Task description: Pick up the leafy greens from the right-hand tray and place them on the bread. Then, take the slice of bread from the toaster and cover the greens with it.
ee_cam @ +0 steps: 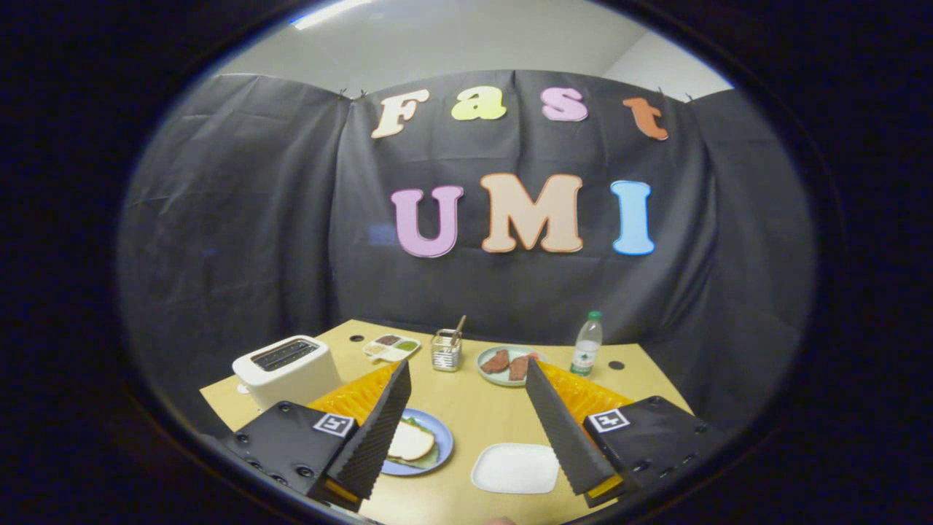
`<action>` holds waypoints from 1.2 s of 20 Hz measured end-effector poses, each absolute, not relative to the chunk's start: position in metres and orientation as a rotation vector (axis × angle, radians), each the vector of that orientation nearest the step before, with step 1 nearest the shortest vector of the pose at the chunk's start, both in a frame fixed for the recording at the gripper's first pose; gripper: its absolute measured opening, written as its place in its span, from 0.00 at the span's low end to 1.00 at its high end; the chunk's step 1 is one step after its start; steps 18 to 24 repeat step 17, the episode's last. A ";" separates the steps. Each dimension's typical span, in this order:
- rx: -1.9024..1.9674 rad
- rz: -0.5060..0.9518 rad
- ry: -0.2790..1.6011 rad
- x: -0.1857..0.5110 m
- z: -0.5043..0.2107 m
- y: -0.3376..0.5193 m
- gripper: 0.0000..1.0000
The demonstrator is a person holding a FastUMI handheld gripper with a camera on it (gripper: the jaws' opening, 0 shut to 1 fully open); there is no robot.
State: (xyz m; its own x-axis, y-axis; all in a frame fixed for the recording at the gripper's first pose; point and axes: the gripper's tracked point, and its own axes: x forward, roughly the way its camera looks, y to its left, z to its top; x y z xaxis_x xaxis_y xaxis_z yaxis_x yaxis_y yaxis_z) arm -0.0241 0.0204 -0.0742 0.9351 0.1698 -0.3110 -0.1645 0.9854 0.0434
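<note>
Pale wood makes up the table (pixel 466 408), which stands against the booth's black cloth wall. The gripper (pixel 466 379) hangs above the table's near part with its fingers (pixel 383 430) spread wide and nothing between them but open air.

Taking the blue plate (pixel 442 443) as the landmark: it lies on the table just inside the left finger, which covers part of it. On the plate sits a slice of bread (pixel 410 442), with greens (pixel 417 423) showing from under it at its far edge and near side. Whether a second slice lies beneath cannot be told.

Just beside the plate, toward the right finger, lies a white tray (pixel 516 467), its top bare. Beyond the plate and off to the left stands a white toaster (pixel 286 370), its slots dark; whether any bread is in them cannot be told. Farther beyond the plate, near the wall, is a small divided dish (pixel 392 347) with bits of food, and beside that a cup (pixel 446 350) with a stick standing in it. Beyond the plate and to the right rests a green plate (pixel 487 370) bearing brown meat slices (pixel 508 363), and just past it a clear bottle (pixel 587 344) with a green cap stands upright.
</note>
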 end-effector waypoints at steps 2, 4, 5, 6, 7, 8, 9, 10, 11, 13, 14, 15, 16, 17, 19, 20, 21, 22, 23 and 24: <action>0.004 0.116 0.288 -0.031 -0.059 0.001 1.00; 0.003 0.073 0.260 -0.038 -0.044 -0.014 1.00; -0.001 0.057 0.250 -0.041 -0.038 -0.020 1.00; -0.009 0.040 0.234 -0.044 -0.033 -0.027 1.00; -0.020 0.024 0.220 -0.048 -0.025 -0.032 1.00; -0.028 0.009 0.204 -0.049 -0.020 -0.038 1.00; -0.027 -0.003 0.199 -0.052 -0.016 -0.041 1.00; -0.019 -0.013 0.194 -0.054 -0.013 -0.043 1.00; -0.007 -0.026 0.191 -0.056 -0.009 -0.046 1.00; 0.009 -0.044 0.175 -0.059 -0.001 -0.053 1.00; 0.006 -0.054 0.171 -0.060 -0.001 -0.058 1.00; 0.001 -0.063 0.161 -0.062 0.001 -0.060 1.00; -0.005 -0.072 0.159 -0.063 0.002 -0.064 1.00; -0.006 -0.076 0.160 -0.065 0.002 -0.066 1.00; -0.006 -0.076 0.160 -0.065 0.002 -0.066 1.00; -0.006 -0.076 0.160 -0.065 0.002 -0.066 1.00; -0.006 -0.076 0.160 -0.065 0.002 -0.066 1.00; -0.006 -0.076 0.160 -0.065 0.002 -0.066 1.00; -0.006 -0.076 0.160 -0.065 0.002 -0.066 1.00; -0.006 -0.076 0.160 -0.065 0.002 -0.066 1.00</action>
